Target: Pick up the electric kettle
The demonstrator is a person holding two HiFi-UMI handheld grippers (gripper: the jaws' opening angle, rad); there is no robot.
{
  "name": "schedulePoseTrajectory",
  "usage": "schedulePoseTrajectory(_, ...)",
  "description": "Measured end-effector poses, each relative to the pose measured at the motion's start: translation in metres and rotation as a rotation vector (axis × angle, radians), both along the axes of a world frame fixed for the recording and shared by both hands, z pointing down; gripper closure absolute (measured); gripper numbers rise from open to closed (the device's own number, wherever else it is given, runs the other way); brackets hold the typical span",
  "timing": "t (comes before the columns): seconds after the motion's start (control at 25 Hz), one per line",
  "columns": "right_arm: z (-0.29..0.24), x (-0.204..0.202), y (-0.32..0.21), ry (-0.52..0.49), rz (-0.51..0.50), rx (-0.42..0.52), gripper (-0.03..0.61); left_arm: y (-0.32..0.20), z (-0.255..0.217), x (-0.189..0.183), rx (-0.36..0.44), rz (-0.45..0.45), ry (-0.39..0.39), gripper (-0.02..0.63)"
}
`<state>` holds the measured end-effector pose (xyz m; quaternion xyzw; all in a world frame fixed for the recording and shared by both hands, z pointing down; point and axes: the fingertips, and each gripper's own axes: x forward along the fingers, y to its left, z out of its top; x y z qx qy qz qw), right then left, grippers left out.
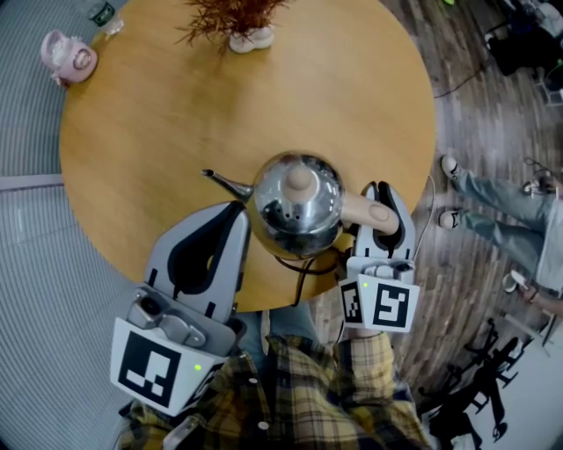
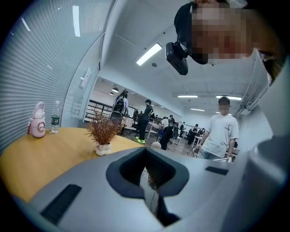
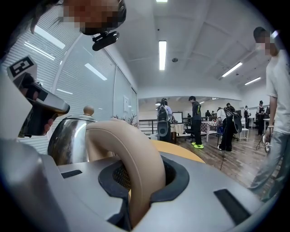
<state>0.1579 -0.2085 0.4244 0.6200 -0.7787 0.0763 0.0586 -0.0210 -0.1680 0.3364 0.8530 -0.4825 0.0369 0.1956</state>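
Looking down in the head view, the kettle (image 1: 295, 206) sits near the close edge of the round surface (image 1: 176, 105), spout to the left and tan handle (image 1: 369, 211) to the right. The right tool (image 1: 384, 206) is clamped on that handle. The left tool (image 1: 236, 211) lies along the kettle's other side, its tip at the body below the spout. A dark cord (image 1: 299, 268) loops under the kettle over the surface's edge. Whether the bottom is clear of the surface cannot be told from above. A plant (image 1: 242, 22) and a pink bottle (image 1: 69, 54) stand well away at the far side.

In the left gripper view, the left tool (image 2: 147, 181) has its jaws drawn together to a thin slit with nothing gripped. Only shiny metal shows through the slit.

In the right gripper view, the handle (image 3: 136, 158) arches up between the jaws of the right tool (image 3: 136, 199), which press on it from both sides. The steel body (image 3: 68, 140) stands just beyond, at the left.

Risks, as I judge them:
- The handle is smooth and curved, so with one grip the body's weight could turn the kettle spout-down.
- The cord could catch on the surface's edge and jerk the kettle during a lift.
- The left tool only leans on polished steel, so it could slide off or push the body sideways.
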Motion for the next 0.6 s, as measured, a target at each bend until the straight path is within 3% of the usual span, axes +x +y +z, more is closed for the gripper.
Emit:
schedulePoseTrajectory(0.28,-0.035,-0.004,-0.004,-0.001,-0.028,0.032,0.508,0.005,-0.023,-0.005,0.021,-0.024,0.022,0.612)
schedulePoseTrajectory(0.6,-0.083,-0.016,-0.005,-0.016,-0.068,0.065,0.508,0.002,-0.076,-0.013,0.127,-0.060,0.048,0.612)
